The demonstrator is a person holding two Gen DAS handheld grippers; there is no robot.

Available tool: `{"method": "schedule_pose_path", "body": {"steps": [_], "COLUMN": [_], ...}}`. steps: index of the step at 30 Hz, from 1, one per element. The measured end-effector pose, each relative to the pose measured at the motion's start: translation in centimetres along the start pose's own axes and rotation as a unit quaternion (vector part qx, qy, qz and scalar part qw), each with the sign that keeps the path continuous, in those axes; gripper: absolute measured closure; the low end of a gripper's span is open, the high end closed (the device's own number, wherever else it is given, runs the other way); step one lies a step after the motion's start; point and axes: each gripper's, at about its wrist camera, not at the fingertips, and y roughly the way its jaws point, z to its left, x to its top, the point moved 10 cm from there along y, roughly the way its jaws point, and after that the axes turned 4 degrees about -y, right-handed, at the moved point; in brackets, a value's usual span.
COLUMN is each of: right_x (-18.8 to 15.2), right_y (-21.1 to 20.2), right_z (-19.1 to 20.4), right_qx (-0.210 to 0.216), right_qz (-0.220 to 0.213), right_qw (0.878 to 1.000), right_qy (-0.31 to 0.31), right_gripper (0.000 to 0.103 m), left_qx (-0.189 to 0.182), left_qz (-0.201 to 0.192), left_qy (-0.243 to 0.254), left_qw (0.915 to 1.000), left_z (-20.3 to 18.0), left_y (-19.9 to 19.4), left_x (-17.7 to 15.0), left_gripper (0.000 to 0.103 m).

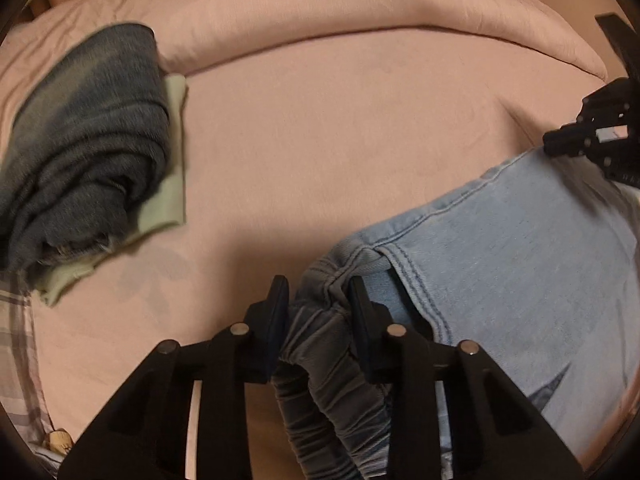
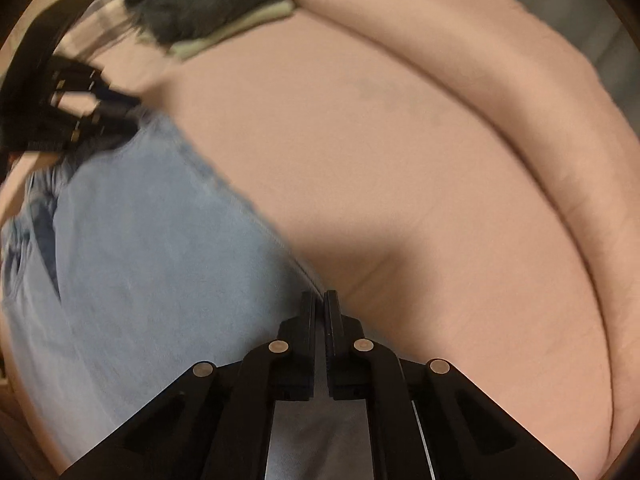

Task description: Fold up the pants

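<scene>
A home bedroom: pink bedsheet point(image 1: 320, 140), rolled duvet point(image 1: 360, 12), stacked folded clothes point(image 1: 88, 140).

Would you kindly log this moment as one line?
left gripper: shut on jeans | right gripper: shut on jeans | bed: folded stack

Light-blue jeans point(image 2: 132, 264) motion-blurred, edge-cropped.

Both wrist views look closely down (bed point(image 1: 340, 128) shared)
</scene>
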Motion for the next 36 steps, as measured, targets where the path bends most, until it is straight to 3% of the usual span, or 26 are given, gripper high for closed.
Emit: {"method": "schedule_pose_path", "body": {"steps": [2,5,7,9,10,12,16,17,18,19,20,21,23,26,29,33,36], "right_x": [0.1,-1.3,-0.8,-0.5,-0.6,-0.9,-3.1,-3.2,-3.2,-3.4,-4.0,-4.0,-4.6,-5.0,-3.9,-3.8,-5.0], "right_y": [0.2,1.7,0.3,-0.7,-1.0,-0.5,2.7,2.7,2.6,2.4,2.1,2.0,1.2,-0.1,-3.8,-11.0,-14.5], "right_z": [-0.5,0.2,0.4,0.3,0.0,-0.5,-1.4,-1.3,-1.2,-1.2,-1.2,-0.8,0.8,2.2,1.7,3.1,6.1], "right_qx": [-0.008,-0.007,0.011,0.036,0.034,0.03,0.095,0.099,0.1,0.091,0.083,0.071,0.035,-0.018,-0.086,-0.17,-0.213], "right_qz": [0.002,0.045,0.019,0.005,0.004,0.016,0.067,0.059,0.055,0.056,0.057,0.058,0.064,0.062,0.013,-0.063,-0.093], "right_qw": [1.0,0.999,0.999,0.999,0.999,0.999,0.992,0.992,0.992,0.993,0.994,0.995,0.997,0.997,0.996,0.983,0.971], "right_qy": [0.017,0.014,0.026,0.038,0.038,0.029,0.046,0.044,0.046,0.048,0.04,0.027,-0.017,-0.049,-0.034,-0.035,-0.056], "right_gripper": [0.102,0.102,0.093,0.051,0.045,0.043,0.043,0.041,0.045,0.051,0.063,0.08,0.091,0.096,0.097,0.097,0.097], "left_qx": [0.004,0.006,-0.003,-0.013,-0.005,-0.007,-0.024,-0.026,-0.032,-0.04,-0.029,-0.01,0.029,0.064,0.094,0.126,0.143], "left_qz": [0.011,0.003,-0.004,-0.005,-0.004,0.012,0.04,0.041,0.039,0.038,0.032,0.026,0.008,-0.021,-0.082,-0.179,-0.222], "left_qy": [0.004,0.003,0.002,-0.003,-0.007,-0.013,-0.021,-0.021,-0.019,-0.014,-0.006,0.008,0.039,0.048,0.059,0.089,0.128], "left_qw": [0.9999,1.0,1.0,0.9999,1.0,0.9998,0.9987,0.9986,0.9985,0.9984,0.999,0.9996,0.9988,0.9966,0.9904,0.9716,0.956], "left_z": [-0.1,-0.4,-0.3,1.1,1.5,2.3,2.0,2.0,1.9,1.8,1.6,1.2,0.6,0.2,-0.2,-2.1,-2.8], "left_y": [0.8,0.4,-0.6,-1.2,-1.0,-0.3,1.6,1.8,1.8,1.9,1.7,1.4,0.6,-1.2,-5.0,-11.9,-15.3], "left_x": [-0.6,-0.5,-0.3,0.3,0.4,0.2,-0.6,-0.6,-0.5,0.0,0.2,0.3,0.5,0.9,1.6,1.3,-1.2], "left_gripper": [0.071,0.064,0.06,0.052,0.044,0.042,0.043,0.048,0.053,0.065,0.07,0.073,0.075,0.076,0.076,0.076,0.076]}}
